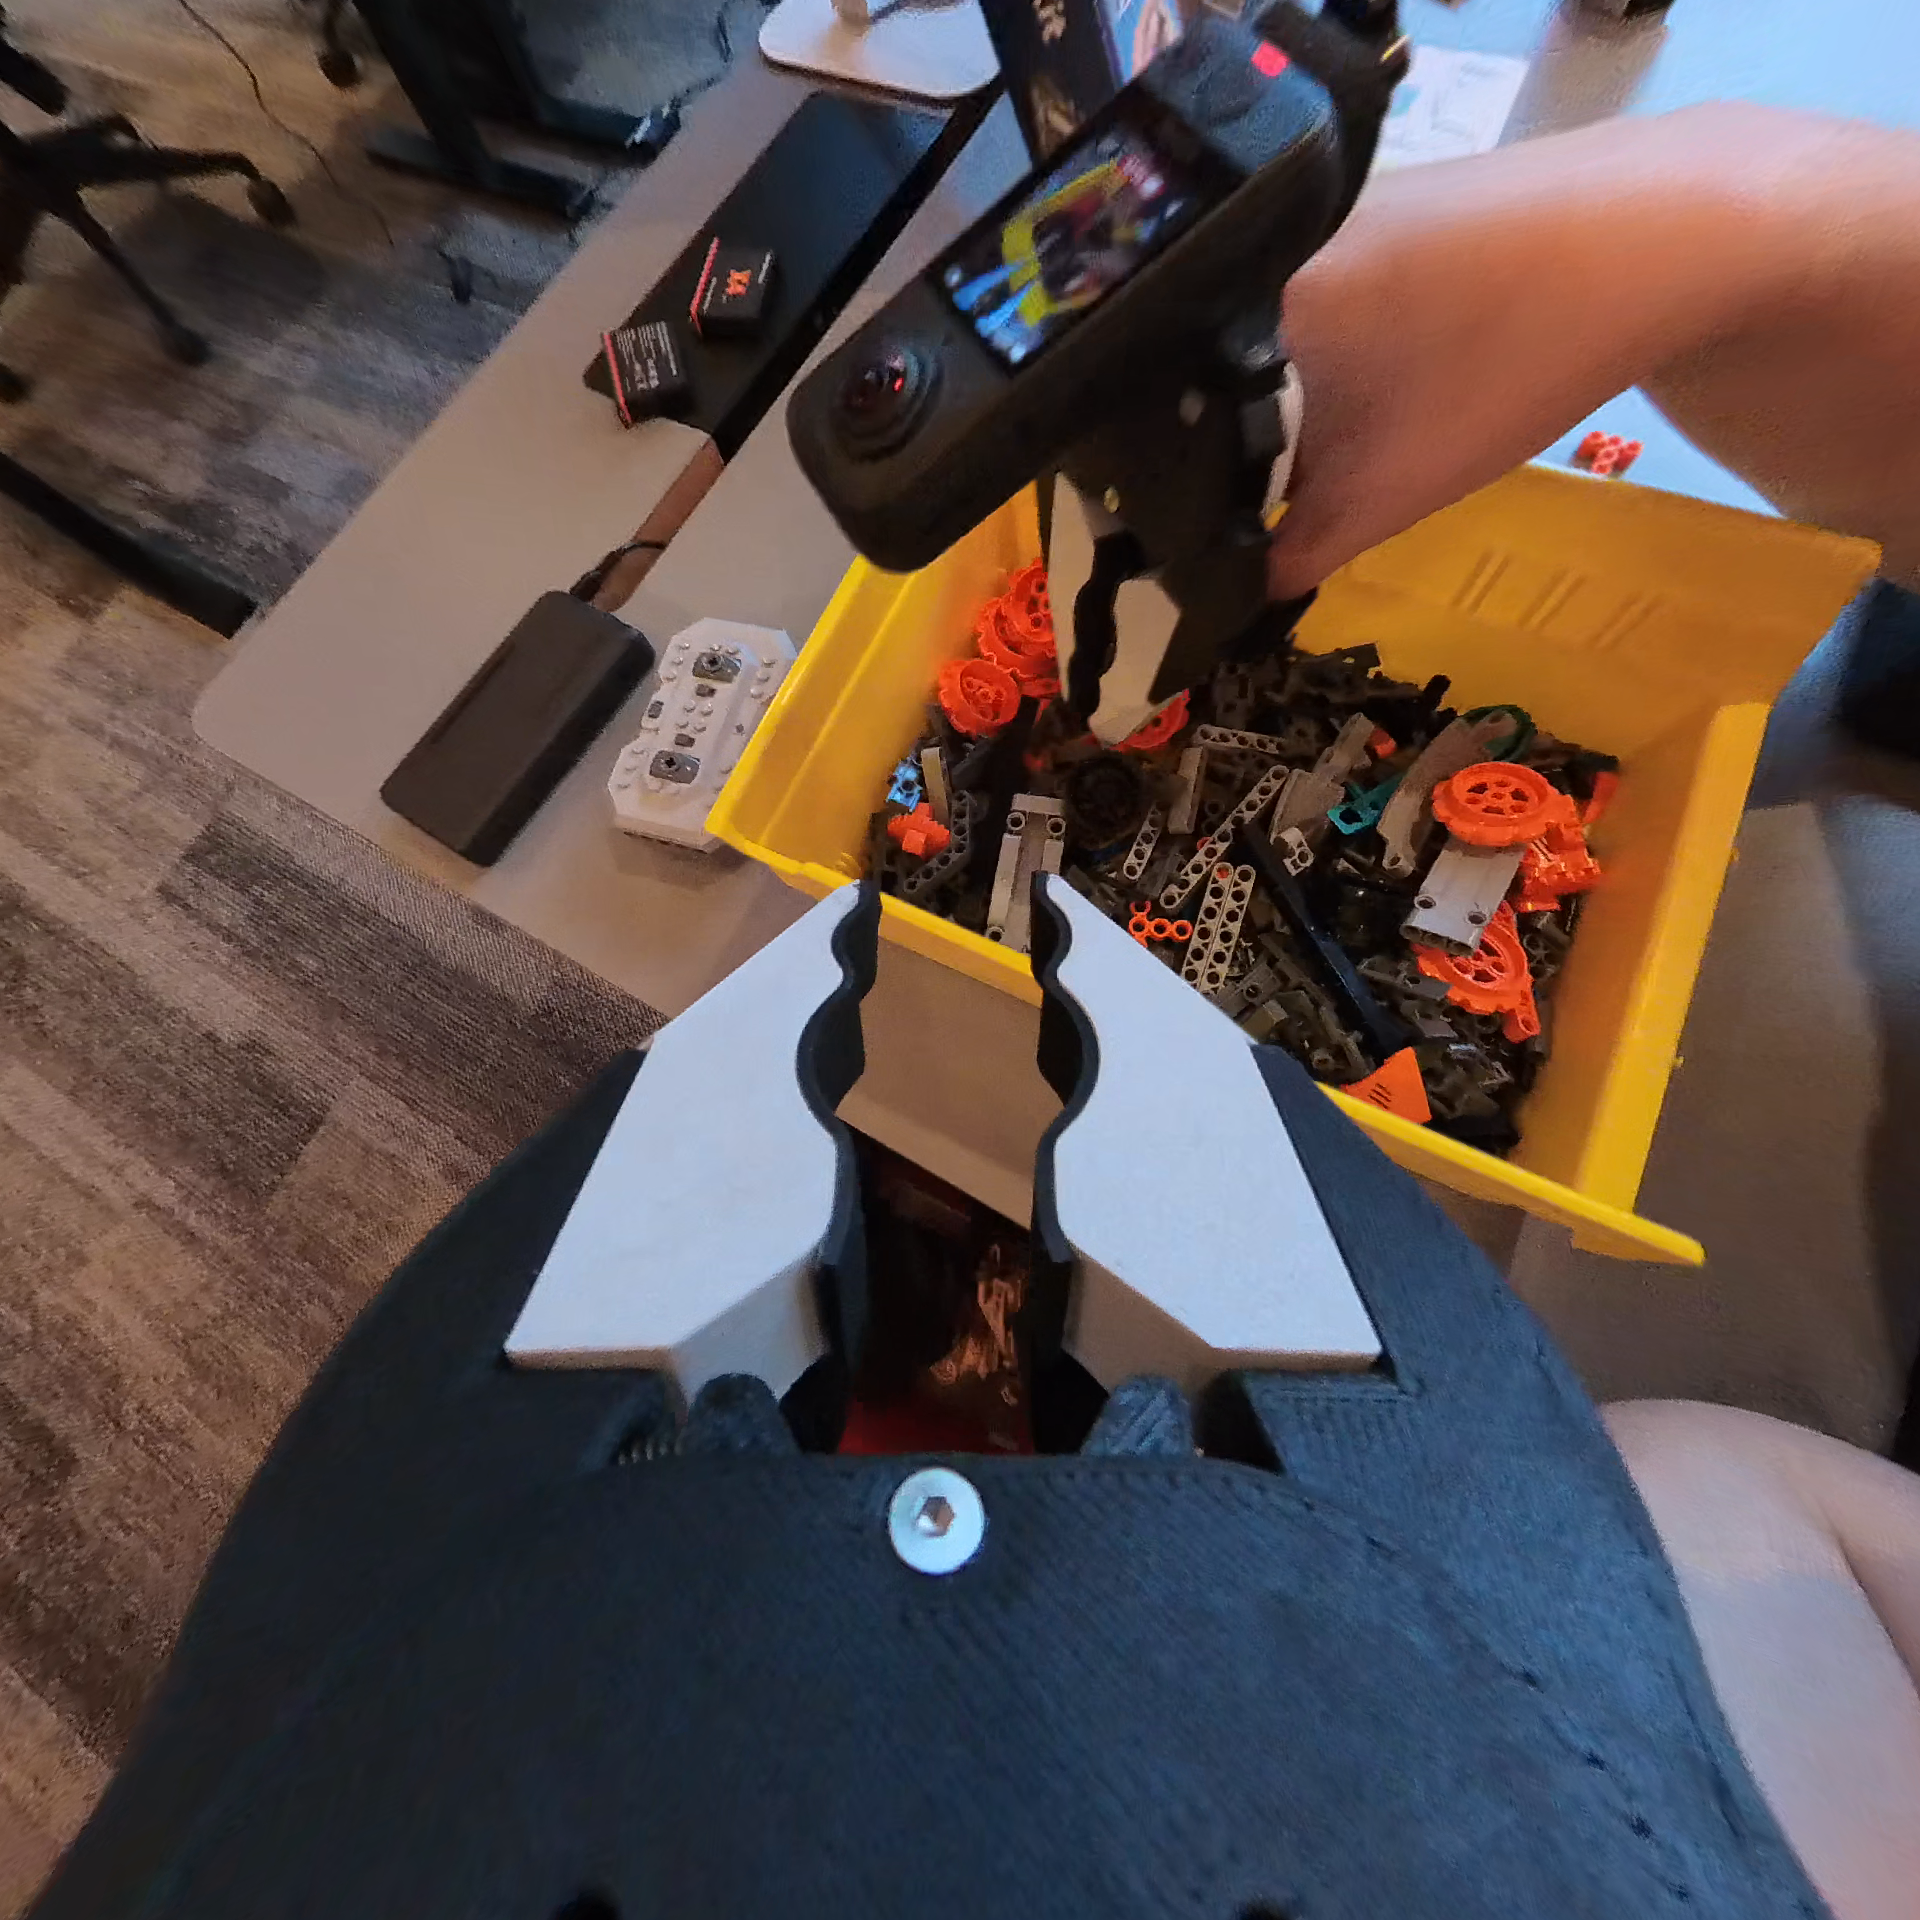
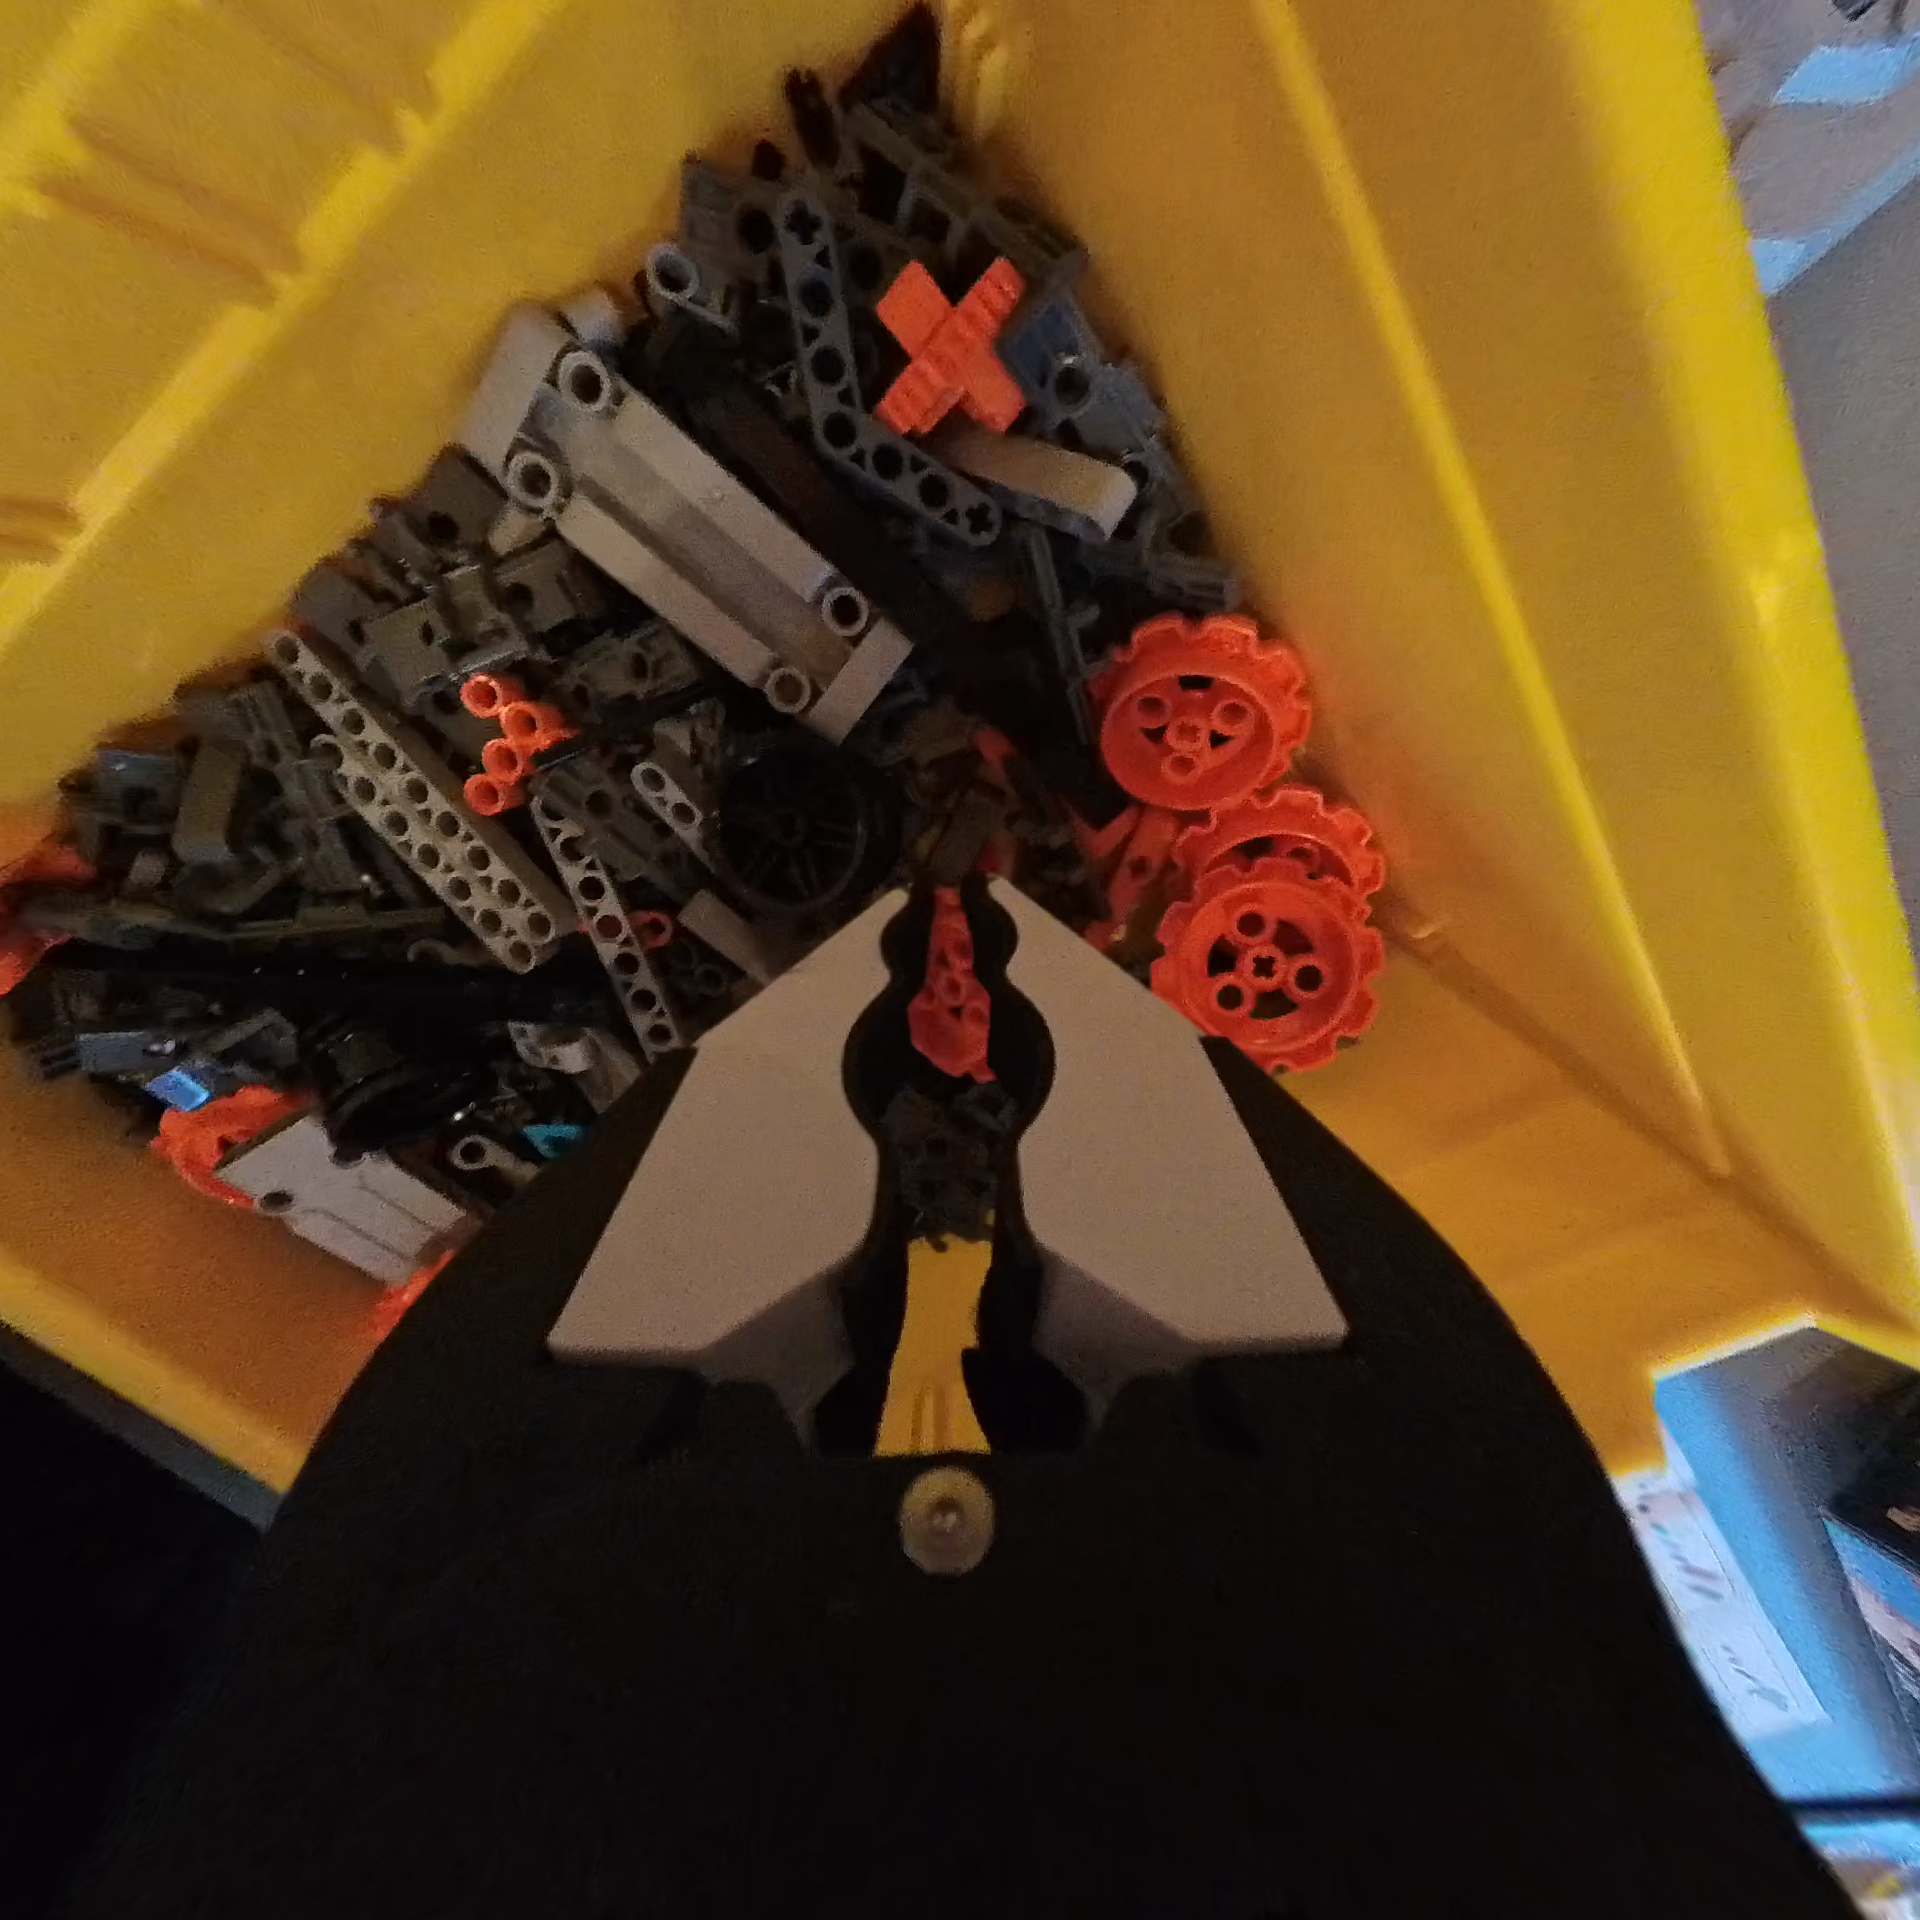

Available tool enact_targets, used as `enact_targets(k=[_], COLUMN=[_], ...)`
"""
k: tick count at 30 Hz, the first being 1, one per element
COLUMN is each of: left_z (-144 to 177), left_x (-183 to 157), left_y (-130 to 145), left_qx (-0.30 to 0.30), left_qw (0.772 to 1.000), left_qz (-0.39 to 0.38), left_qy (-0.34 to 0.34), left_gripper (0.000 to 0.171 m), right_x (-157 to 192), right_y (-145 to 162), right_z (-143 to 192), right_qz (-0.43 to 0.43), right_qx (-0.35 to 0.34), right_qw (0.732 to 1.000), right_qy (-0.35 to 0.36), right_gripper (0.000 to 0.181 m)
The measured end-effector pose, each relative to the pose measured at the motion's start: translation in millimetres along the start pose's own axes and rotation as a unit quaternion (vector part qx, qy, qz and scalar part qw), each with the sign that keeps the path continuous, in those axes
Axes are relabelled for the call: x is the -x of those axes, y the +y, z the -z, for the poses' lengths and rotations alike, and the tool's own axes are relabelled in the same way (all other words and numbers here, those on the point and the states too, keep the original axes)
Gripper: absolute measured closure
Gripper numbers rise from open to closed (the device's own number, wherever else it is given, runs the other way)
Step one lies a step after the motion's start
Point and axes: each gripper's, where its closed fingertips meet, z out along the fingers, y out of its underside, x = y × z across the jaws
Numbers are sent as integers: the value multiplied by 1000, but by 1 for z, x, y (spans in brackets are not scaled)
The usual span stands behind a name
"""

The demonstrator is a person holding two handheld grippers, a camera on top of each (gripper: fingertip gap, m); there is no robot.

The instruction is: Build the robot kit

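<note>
A yellow bin [image 1: 1621, 997] on a grey table holds a heap of grey, black and orange construction-toy parts [image 1: 1247, 862]. My left gripper [image 1: 952, 894] is open and empty, just outside the bin's near rim. My right gripper [image 2: 951, 891] is down in the bin and shut on an orange part with holes [image 2: 948, 987]. In the left wrist view a hand holds the right gripper [image 1: 1117, 717], its tips among orange toothed wheels [image 1: 982, 694]. Three orange toothed wheels [image 2: 1195, 712] lie right of the right gripper's fingers, a black wheel [image 2: 800, 826] just ahead.
Left of the bin stand a white hub block [image 1: 691, 727] and a black power pack [image 1: 520, 727]. Small black boxes [image 1: 649, 369] lie farther back. The table edge drops to grey carpet [image 1: 208, 1039]. A chair base [image 1: 104, 208] is far left. A knee [image 1: 1787, 1621] is at lower right. About 20 cm separates my left fingertips from my right. The white hub block [image 1: 691, 727] is closer to my right gripper, around 15 cm from its tips; the left tips are 20 cm off.
</note>
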Motion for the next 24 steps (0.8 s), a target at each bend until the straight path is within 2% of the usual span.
enact_targets(k=[5,8,14,24], left_z=[5,6,13,12], left_x=[-3,-7,-14,-12], left_y=[-2,-5,-10,-6], left_qx=[-15,-22,-39,-30], left_qw=[1000,999,998,999], left_qz=[-15,-24,-41,-39], left_qy=[5,10,15,8], left_gripper=[145,145,147,147], right_x=[3,-2,-3,-3], right_y=[-8,-6,2,3], right_z=[-13,-13,-13,-16], right_qz=[-26,-23,-3,-10], right_qx=[-4,6,29,25], right_qw=[1000,1000,999,999], right_qy=[-12,5,40,30], right_gripper=[174,176,166,165])
